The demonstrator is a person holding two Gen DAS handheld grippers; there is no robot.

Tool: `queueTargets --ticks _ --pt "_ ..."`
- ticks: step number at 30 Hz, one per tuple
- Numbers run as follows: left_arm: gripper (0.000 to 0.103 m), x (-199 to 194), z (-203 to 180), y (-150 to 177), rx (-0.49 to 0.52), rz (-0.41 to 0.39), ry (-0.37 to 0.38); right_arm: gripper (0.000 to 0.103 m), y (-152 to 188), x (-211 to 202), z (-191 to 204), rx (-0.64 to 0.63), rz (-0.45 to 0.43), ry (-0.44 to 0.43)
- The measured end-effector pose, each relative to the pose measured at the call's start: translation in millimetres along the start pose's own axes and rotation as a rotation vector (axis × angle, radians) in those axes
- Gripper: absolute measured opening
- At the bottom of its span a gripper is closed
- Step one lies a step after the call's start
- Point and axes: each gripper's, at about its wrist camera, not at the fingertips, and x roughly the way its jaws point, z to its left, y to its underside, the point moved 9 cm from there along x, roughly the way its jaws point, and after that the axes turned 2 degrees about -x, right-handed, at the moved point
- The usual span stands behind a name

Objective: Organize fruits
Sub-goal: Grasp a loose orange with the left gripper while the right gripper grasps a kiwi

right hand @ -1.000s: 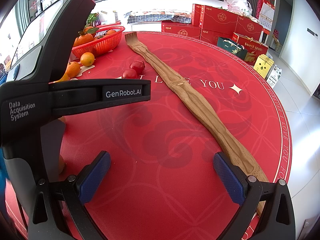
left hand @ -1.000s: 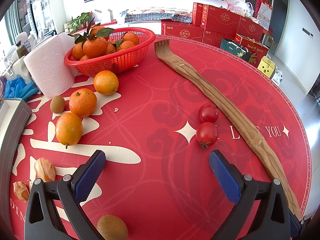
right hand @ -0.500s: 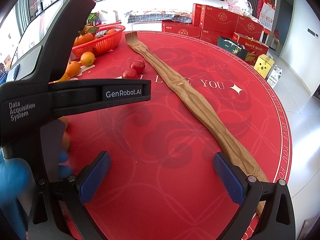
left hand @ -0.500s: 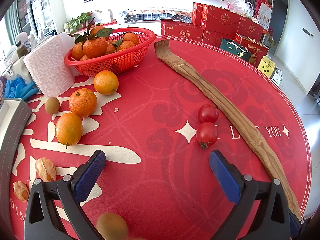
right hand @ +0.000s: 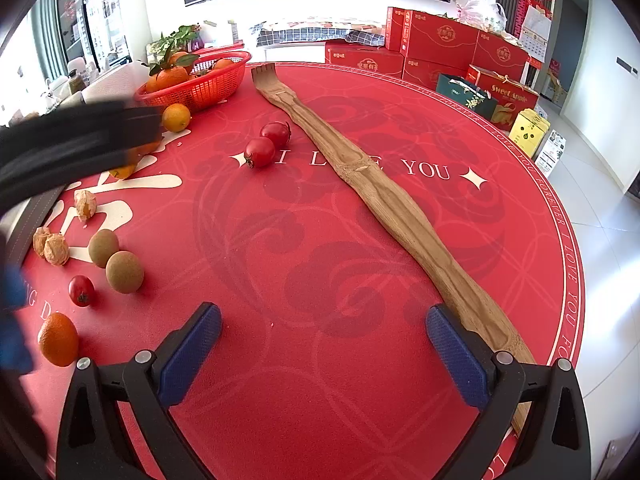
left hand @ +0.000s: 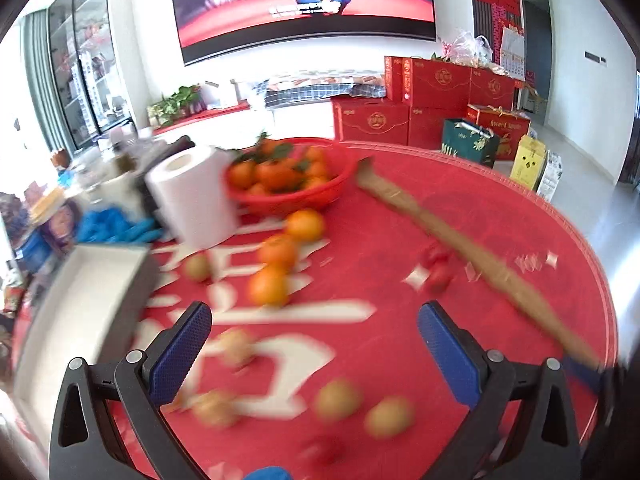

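Note:
Fruit lies on a round red table mat. A red basket of oranges stands at the far left. Two tomatoes lie mid-table beside a long wooden back scratcher. Two kiwis, a small tomato, an orange and husked physalis lie at the left. My right gripper is open and empty above the mat. My left gripper is open and empty; its view is blurred, with loose oranges ahead.
A white paper roll stands next to the basket. A grey-edged tray and blue gloves are at the left. Red gift boxes stand beyond the table. The left gripper's body crosses the right wrist view at left.
My left gripper has lifted and pulled back, so its view is now blurred and shows more of the table. It no longer blocks the right wrist view. The right gripper has stayed put.

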Motion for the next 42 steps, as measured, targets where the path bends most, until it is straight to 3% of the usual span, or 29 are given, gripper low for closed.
queueTargets --ticks 3,7,9,14,18,21,24,29,34,36,38,41,42 --pt "0.103 -11.5 39.3 38.8 -0.024 0.064 -0.017 0.103 -0.1 0.1 0.3 -0.001 0.0 0.002" --pt "0.103 -21.7 45.7 83.1 -0.05 0.125 -0.001 0.103 -0.4 0.0 0.6 0.005 -0.002 0.008" --pt "0.103 -30.3 40.8 88.7 -0.061 0.084 0.02 0.103 0.0 -0.5 0.7 0.007 -0.003 0.01" --pt "0.103 -31.8 16.6 95.7 0.003 0.082 0.019 0.103 0.4 -1.2 0.2 0.006 -0.005 0.007" --pt "0.103 -17.3 4.2 108.9 0.06 0.119 -0.041 0.103 0.5 -0.8 0.2 0.005 -0.006 0.006" --pt "0.103 -19.0 11.8 112.2 0.016 0.142 -0.049 0.103 0.5 -1.0 0.3 0.004 -0.006 0.006" --pt "0.103 -13.8 23.5 116.7 -0.151 0.223 0.027 0.103 0.5 -0.8 0.3 0.005 -0.006 0.006" --pt "0.101 -18.5 19.4 117.8 -0.128 0.223 0.019 0.103 0.9 -1.5 3.3 -0.012 -0.004 -0.011" --pt "0.091 -24.6 15.2 121.4 -0.116 0.199 0.036 0.103 -1.4 -6.3 46.6 -0.14 -0.022 -0.172" --pt "0.084 -25.9 12.4 121.0 -0.105 0.192 0.046 0.103 -6.0 -4.7 62.6 -0.182 -0.026 -0.191" --pt "0.073 -27.2 11.2 118.9 -0.101 0.184 0.054 0.103 -13.0 -3.0 76.0 -0.217 -0.033 -0.192" --pt "0.046 -25.0 14.2 114.0 -0.104 0.177 0.061 0.102 -16.5 0.1 89.2 -0.24 -0.02 -0.214" --pt "0.037 -24.8 15.7 113.1 -0.104 0.173 0.061 0.091 -16.6 1.7 91.0 -0.244 -0.013 -0.217"
